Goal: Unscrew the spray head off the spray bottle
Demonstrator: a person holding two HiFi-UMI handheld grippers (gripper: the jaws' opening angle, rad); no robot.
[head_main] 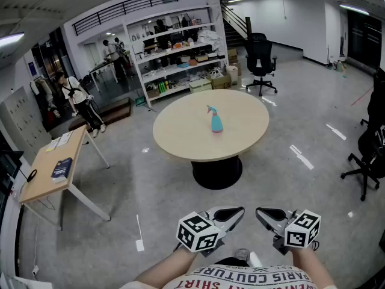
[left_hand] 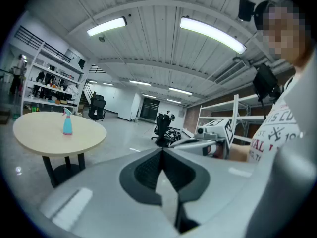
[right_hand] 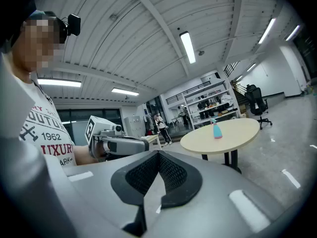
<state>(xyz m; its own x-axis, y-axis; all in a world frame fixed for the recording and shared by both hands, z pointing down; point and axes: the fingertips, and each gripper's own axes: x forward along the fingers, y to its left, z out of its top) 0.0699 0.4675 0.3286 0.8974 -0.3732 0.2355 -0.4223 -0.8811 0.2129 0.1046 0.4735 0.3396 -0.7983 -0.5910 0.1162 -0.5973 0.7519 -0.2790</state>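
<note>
The left gripper (head_main: 236, 212) has its two jaws pressed together with nothing between them, and the right gripper (head_main: 262, 213) is closed and empty in the same way. Both are held low in front of the person's white printed shirt (head_main: 249, 279), with their tips turned toward each other, near but apart. Each of the two carries one cube with square markers.

Well away from both, across the glossy grey floor (head_main: 301, 125), stands one round beige desk (head_main: 180, 138) on a black pedestal. One light blue plastic spray bottle (head_main: 216, 123) stands upright near the desk's middle, with its spray head (head_main: 210, 109) on top. Nothing touches the bottle.

Two black office chairs show in the head view: one beyond the desk (head_main: 260, 62) and one at the right edge (head_main: 368, 152).
</note>
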